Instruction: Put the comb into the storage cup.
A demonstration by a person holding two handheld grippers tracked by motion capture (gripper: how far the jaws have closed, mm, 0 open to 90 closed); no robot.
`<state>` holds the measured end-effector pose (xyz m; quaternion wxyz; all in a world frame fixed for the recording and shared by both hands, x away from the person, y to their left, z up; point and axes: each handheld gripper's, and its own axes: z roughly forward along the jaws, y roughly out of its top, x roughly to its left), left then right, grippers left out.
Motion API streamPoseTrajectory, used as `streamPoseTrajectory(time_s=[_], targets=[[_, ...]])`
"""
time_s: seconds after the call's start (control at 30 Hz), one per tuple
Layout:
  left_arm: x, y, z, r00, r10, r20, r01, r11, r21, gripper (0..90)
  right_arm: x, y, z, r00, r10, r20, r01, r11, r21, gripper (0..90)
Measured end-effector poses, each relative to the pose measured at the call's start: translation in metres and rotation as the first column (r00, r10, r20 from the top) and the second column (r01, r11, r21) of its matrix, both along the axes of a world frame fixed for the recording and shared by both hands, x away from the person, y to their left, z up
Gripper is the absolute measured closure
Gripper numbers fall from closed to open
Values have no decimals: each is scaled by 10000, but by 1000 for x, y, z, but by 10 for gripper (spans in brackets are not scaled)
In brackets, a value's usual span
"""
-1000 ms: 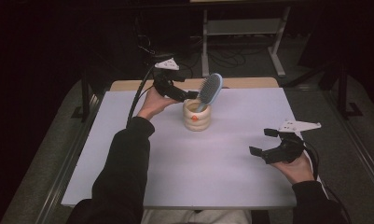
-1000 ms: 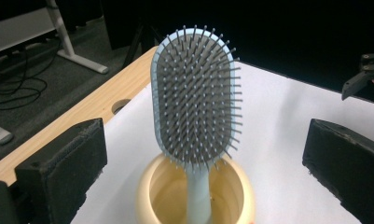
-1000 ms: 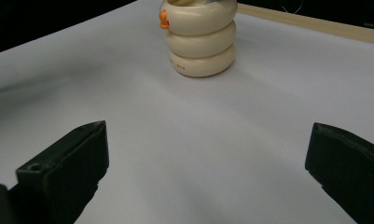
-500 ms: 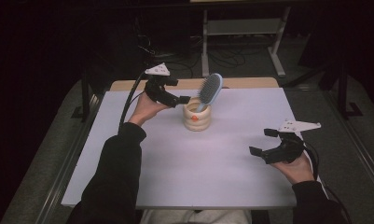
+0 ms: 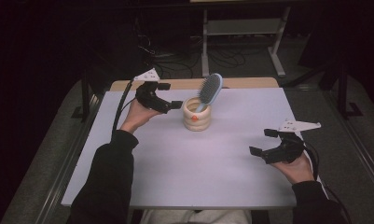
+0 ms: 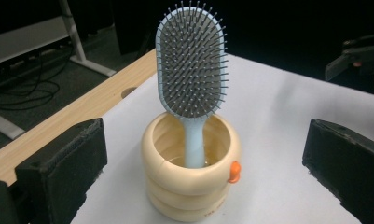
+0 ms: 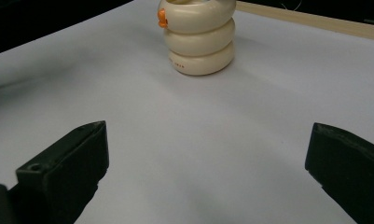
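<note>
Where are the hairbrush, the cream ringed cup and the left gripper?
hairbrush [image 6: 190, 60], left gripper view, middle of the bristle pad.
cream ringed cup [image 6: 194, 186], left gripper view, front wall.
left gripper [image 5: 169, 95], high view, midway between its fingertips.

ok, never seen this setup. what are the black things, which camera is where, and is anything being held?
There is no robot arm here. A person holds a hand-operated gripper in each hand: the left gripper and the right gripper. The black blocks are their fingers.

The high view looks down on the table from above the person's side. The other two pictures come from cameras riding on each gripper, looking along its fingers.

On the white surface stands a cream ringed cup with a blue hairbrush in it, handle down and bristle head up.

Nothing is held: both grippers are open. The left points at the cup from close by; the right sits farther off.
</note>
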<state>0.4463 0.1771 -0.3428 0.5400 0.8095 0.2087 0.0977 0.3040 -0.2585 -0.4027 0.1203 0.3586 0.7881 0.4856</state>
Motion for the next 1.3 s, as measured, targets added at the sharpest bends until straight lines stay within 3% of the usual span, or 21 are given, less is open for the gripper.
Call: streamPoseTrajectory(time_s=[0.77,1.3], targets=[[-36,45,-13,9972,711,240,-705,9972,-230,0,0,-1,1,10000,-64,-10,64,10000,15,0],[-53,63,-14,9954,910,300,-902,9955,-284,0,-1,-1,0,10000,-81,-1,81,10000,-14,0]])
